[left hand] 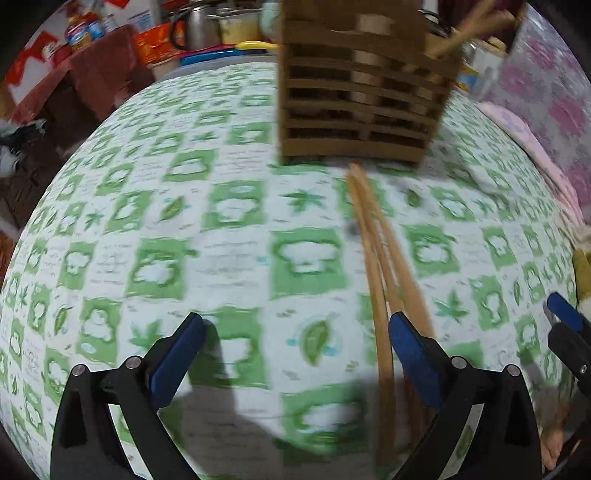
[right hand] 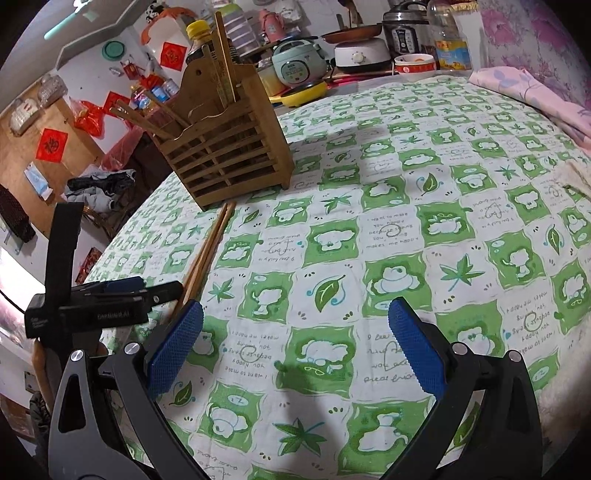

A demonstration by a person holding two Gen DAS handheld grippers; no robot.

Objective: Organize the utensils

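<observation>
The chopsticks lie loose on the green-and-white checked cloth, running from just in front of the wooden holder down toward the lower right of the left wrist picture. Their near ends pass just beside the blue pad of the left tongs' right-hand finger; the picture is blurred, so contact there cannot be told. The left tongs are spread wide and grip nothing.

In the right wrist picture the chopsticks sit left of centre, their far tips almost at the foot of the holder, which stands upright in the upper left with more chopsticks leaning out of it. The right tongs hang over the cloth with their fingers apart, empty, well to the right of the chopsticks. The left tongs show at that picture's left edge, beside the chopsticks' near ends.

Behind the cloth, a rice cooker and a pressure cooker stand among kitchen clutter.
</observation>
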